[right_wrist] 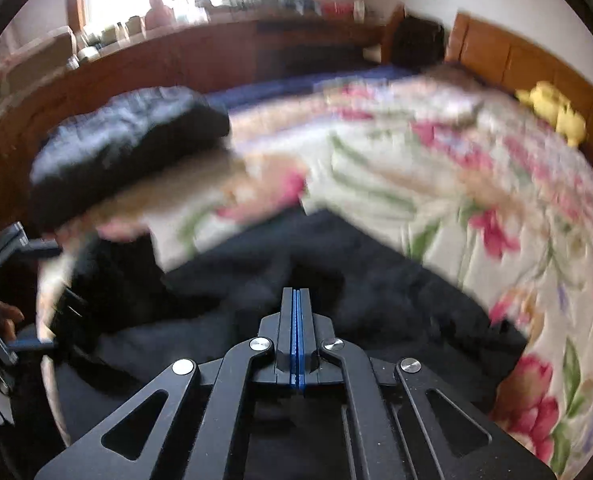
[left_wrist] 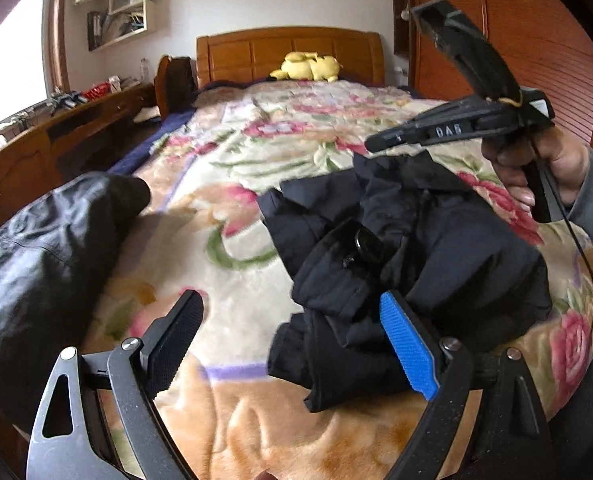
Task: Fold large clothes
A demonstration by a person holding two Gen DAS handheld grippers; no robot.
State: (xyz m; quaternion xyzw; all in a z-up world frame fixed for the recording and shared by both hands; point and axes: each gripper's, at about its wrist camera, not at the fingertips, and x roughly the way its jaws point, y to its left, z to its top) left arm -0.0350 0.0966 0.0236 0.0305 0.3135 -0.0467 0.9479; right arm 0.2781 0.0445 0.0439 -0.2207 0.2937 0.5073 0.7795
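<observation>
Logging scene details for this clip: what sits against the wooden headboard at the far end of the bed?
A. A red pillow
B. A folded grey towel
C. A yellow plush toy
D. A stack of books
C: a yellow plush toy lies against the wooden headboard, beyond the floral blanket; it also shows in the right wrist view.

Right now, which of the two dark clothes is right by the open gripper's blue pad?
The crumpled black jacket in the middle of the flowered blanket. It lies just behind the left gripper's blue pad; the other dark bundle sits apart at the bed's left edge.
</observation>
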